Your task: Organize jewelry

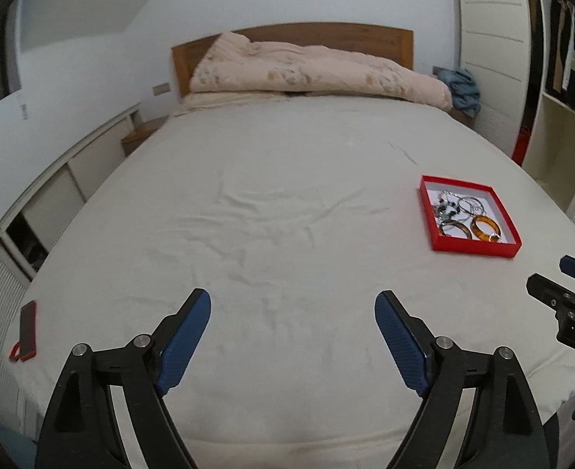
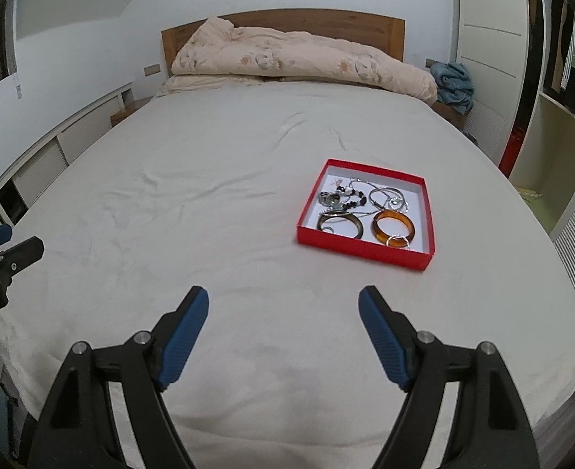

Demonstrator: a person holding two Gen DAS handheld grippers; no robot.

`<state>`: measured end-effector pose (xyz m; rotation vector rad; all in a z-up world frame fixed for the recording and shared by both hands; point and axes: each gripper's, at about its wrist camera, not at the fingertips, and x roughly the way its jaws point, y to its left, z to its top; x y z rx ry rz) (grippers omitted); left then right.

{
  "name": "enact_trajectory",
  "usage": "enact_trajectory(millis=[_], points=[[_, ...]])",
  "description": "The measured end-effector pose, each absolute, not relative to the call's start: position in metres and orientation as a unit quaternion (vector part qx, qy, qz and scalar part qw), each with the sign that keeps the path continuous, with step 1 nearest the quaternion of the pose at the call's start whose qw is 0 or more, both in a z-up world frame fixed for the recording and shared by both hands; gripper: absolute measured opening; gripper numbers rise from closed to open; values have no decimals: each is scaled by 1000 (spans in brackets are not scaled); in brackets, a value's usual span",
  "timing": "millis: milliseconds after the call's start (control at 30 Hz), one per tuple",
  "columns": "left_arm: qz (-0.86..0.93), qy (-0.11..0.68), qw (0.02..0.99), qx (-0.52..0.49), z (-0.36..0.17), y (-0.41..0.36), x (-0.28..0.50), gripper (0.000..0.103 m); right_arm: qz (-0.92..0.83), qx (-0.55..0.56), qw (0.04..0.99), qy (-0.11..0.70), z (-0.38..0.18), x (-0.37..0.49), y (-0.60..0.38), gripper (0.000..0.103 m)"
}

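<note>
With both claws, left claw (image 1: 292,301) and right claw (image 2: 283,297), wide and empty, we judge the amber bangle (image 2: 393,228) stiff, slick; pinch its rim.

Cut-off white letters "DAS" on the black right gripper (image 1: 561,273), "ot.AI" on the black left gripper (image 2: 9,240)

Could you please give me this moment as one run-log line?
left gripper: open, empty | right gripper: open, empty | shallow red cardboard box: on white bedsheet, holds amber bangle, jewelry

White-sheeted bed (image 2: 209,203), wooden headboard (image 2: 307,19) (quilt (image 2: 287,62) heaped), white walls (image 2: 92,19).
</note>
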<state>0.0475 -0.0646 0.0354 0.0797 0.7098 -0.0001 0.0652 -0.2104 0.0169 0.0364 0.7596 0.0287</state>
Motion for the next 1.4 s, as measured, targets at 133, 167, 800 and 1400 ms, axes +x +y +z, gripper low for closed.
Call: enact_trajectory(millis=[133, 167, 800, 1400], points=[[10, 339, 940, 29, 42, -55, 27, 86, 18, 7, 934, 357, 29, 47, -197, 78], [13, 335, 942, 28, 44, -53, 22, 86, 19, 2, 935, 354, 32, 43, -194, 78], [24, 275, 961, 24, 73, -46, -57, 86, 64, -26, 949, 307, 64, -21, -152, 78], [30, 226, 974, 20, 104, -49, -104, 86, 72, -32, 961, 266, 85, -67, -146, 78]])
